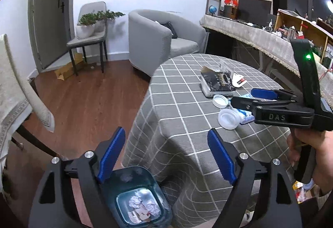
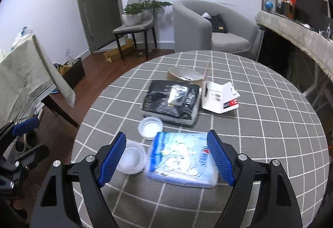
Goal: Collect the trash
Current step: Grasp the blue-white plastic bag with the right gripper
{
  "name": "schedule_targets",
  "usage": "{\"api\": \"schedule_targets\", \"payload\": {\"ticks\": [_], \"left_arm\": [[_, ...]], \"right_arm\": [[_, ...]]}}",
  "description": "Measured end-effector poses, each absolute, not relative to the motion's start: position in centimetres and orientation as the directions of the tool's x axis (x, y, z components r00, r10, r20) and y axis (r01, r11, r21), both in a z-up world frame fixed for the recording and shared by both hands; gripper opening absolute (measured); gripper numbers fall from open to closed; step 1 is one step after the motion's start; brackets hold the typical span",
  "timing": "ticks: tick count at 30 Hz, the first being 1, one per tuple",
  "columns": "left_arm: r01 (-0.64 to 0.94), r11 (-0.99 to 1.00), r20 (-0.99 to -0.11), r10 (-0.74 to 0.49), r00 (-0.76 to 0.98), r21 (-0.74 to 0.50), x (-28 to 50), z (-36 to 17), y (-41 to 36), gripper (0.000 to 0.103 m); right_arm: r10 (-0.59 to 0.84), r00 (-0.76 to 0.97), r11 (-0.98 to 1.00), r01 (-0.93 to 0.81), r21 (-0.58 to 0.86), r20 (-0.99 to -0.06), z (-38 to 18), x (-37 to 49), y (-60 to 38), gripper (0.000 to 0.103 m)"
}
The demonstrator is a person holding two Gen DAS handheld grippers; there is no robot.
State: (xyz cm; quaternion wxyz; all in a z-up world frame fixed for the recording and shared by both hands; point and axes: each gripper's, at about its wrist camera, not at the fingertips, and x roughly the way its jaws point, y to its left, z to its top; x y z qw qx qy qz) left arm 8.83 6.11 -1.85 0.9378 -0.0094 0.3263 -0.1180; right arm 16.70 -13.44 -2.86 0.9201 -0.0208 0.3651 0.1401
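Blue-white soft pack lies on checked table, framed by right gripper; jaws wide, nothing held. Judged light, crinkly, slippery; grip advised across short sides. Left gripper wide, empty, above bin.

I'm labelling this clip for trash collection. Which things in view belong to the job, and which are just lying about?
Job:
- trash bin on the floor, crumpled paper inside
- blue-white packet
- two clear plastic cups
- black packet
- white carton
- torn cardboard box

Lying about:
- armchair
- potted plant
- chair
- globe
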Motion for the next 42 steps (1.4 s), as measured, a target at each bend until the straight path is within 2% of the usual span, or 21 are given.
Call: {"api": "schedule_targets", "payload": {"ticks": [10,16,25,26,30,34,37,42], "left_arm": [[0.288,0.952,-0.626,-0.289,0.724,-0.106,10.1,-2.4,3.8,0.084],[0.341,0.936,-0.641,-0.316,0.7,-0.089,11.0,-2.9,1.6,0.084],[0.402,0.913,-0.661,-0.342,0.668,-0.067,12.3,-3.8,-1.9,0.084],[0.407,0.911,-0.664,-0.342,0.665,-0.062,12.4,-3.9,-2.2,0.084],[0.429,0.901,-0.676,-0.352,0.647,-0.059,13.0,-4.5,-3.2,0.084],[0.424,0.904,-0.675,-0.344,0.652,-0.051,13.3,-4.7,-3.9,0.084],[0.412,0.91,-0.675,-0.336,0.657,-0.052,13.5,-4.8,-4.3,0.081],[0.397,0.917,-0.681,-0.322,0.658,-0.05,14.0,-5.1,-4.8,0.069]], "right_arm": [[0.209,0.638,0.97,-0.23,0.076,-0.741,-4.1,18.5,-14.0,0.08],[0.22,0.62,0.962,-0.264,0.063,-0.753,-4.1,18.9,-14.0,0.073],[0.24,0.584,0.94,-0.34,0.034,-0.776,-4.2,19.2,-14.7,0.077],[0.246,0.581,0.936,-0.349,0.036,-0.776,-4.2,19.1,-14.8,0.076],[0.276,0.589,0.935,-0.348,0.069,-0.76,-3.6,19.0,-16.3,0.059],[0.297,0.623,0.939,-0.328,0.104,-0.724,-2.6,18.8,-18.4,0.057],[0.311,0.635,0.939,-0.322,0.124,-0.707,-2.2,18.8,-19.4,0.056],[0.337,0.637,0.93,-0.338,0.141,-0.693,-2.0,18.6,-20.2,0.056]]}}
